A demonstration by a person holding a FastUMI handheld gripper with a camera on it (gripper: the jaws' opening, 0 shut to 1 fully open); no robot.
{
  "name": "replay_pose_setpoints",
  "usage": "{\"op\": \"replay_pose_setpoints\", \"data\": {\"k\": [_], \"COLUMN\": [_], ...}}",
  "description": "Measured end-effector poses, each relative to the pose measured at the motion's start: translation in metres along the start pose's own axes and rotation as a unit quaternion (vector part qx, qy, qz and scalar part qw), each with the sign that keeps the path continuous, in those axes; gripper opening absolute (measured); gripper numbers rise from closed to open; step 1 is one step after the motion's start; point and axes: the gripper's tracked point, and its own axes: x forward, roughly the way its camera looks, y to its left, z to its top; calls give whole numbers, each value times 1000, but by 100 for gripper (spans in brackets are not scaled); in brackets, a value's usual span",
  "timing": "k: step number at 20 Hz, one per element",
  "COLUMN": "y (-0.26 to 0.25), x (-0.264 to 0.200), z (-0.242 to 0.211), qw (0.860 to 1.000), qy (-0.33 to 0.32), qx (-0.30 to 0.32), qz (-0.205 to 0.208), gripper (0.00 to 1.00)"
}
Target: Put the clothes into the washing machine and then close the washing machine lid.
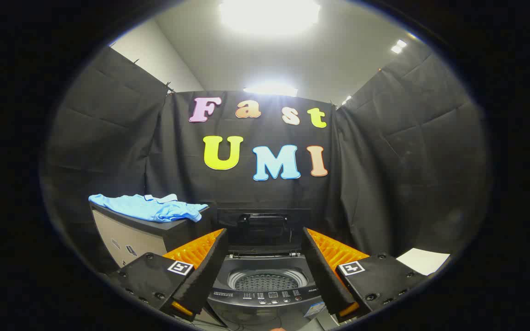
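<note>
A light blue garment [152, 208] lies crumpled on top of a dark cabinet [141, 232], to the left of and beyond my fingers. A top-loading washing machine [265, 294] stands straight ahead and below, seen between the fingers. Its lid [263, 227] is raised upright at the back, and the perforated drum [265, 280] shows with no clothes in it. My gripper [265, 266] is open, its fingers spread wide with nothing between them, hovering in front of and above the machine's control panel [269, 298].
Black cloth walls close in the booth behind and on both sides. The cabinet stands right beside the machine's left side. A white sheet [423, 260] lies low to the right, past the right finger.
</note>
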Motion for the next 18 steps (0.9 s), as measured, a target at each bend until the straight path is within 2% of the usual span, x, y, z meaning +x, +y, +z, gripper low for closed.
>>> {"op": "replay_pose_setpoints", "data": {"k": [18], "y": [4], "x": [-1], "z": [3], "qw": [1000], "qy": [0], "qx": [-8], "qz": [12], "gripper": [99]}}
